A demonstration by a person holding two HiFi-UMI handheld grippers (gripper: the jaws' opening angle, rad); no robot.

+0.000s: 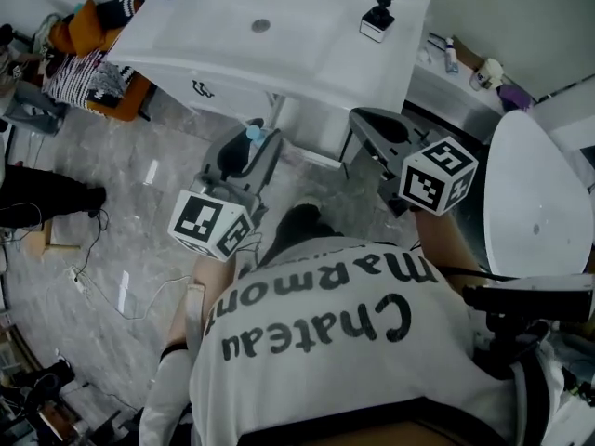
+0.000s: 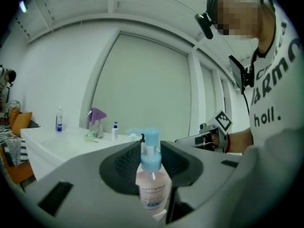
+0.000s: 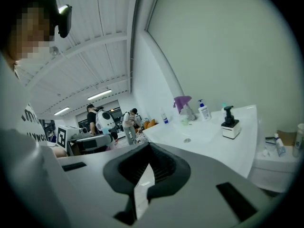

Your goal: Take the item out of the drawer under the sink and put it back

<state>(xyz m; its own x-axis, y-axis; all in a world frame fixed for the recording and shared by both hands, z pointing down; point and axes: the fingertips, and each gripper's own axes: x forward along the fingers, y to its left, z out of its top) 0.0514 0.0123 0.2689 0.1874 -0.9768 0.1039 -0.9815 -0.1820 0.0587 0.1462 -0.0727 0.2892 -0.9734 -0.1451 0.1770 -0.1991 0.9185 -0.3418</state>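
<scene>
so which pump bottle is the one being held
The pink bottle with the light-blue pump, in the left gripper; the black dispenser stands on the sink.

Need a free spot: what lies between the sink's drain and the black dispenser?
Nothing; the sink is bare between drain and black dispenser, per the head view.

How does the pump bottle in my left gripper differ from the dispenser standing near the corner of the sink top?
The pump bottle has a light blue pump and a clear pinkish body; the dispenser has a black pump on a white boxy base. The bottle is clamped in the jaws of the left gripper; the dispenser stands on the sink top. Both are upright.
</scene>
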